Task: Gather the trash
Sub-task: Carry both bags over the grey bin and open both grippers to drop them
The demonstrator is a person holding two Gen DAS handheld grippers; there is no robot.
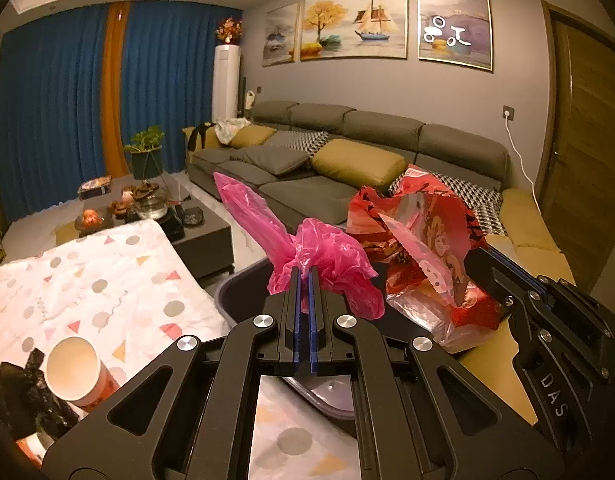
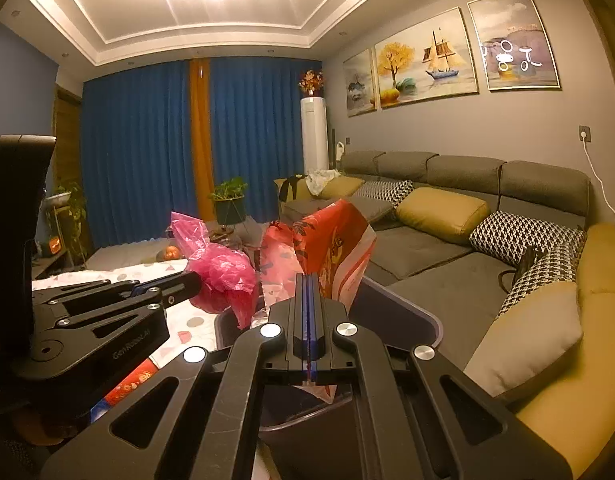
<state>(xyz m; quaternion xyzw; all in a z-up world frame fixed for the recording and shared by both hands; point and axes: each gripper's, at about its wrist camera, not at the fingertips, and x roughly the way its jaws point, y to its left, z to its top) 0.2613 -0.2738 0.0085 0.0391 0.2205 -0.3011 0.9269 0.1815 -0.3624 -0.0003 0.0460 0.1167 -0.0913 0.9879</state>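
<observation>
Left gripper: blue-padded jaws pressed together, pinching a crumpled pink thin-plastic bag. Right gripper: jaws pressed together on a red printed plastic snack wrapper. Both items are held up side by side over the open rim of a dark grey plastic bin. The bin stands between a table under a white dotted cloth and a grey sofa. An empty paper cup lies on the cloth.

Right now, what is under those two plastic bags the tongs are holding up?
A dark bin sits open below the pink bag and red bag. The tongs and bags cover most of its inside, so its contents cannot be seen.
</observation>
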